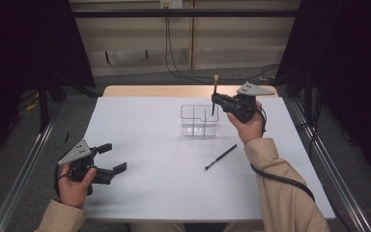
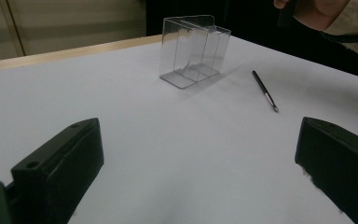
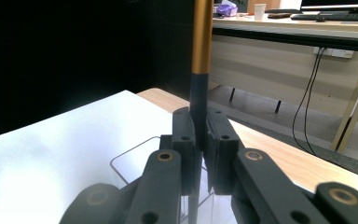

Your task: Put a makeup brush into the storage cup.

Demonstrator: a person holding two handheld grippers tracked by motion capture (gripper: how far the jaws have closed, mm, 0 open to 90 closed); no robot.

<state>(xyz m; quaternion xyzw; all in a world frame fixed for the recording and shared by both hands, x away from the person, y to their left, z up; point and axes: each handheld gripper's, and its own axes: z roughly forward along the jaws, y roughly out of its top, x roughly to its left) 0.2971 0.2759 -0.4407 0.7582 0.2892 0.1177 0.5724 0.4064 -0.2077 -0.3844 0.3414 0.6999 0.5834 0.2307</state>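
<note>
Upright in my right tool, clamped firmly, was a brush, its tip just below over the clear organizer. Tilting risked catching a divider. My left tool rested open.

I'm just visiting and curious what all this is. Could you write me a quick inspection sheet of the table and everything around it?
Surface: white table, wooden strip at its far edge.
Job's things: clear plastic divided organiser box, upright; black-and-gold makeup brush held upright over the box; second thin black brush lying flat beside the box.
Clutter: nothing seen.
Grippers: right gripper, jaws shut on the upright brush; left gripper, jaws open and empty, low over the near left corner.
Cables: black cable trailing from the right gripper; wall cables on the floor.
Surroundings: dark curtains, beige wall, grey floor.
</note>
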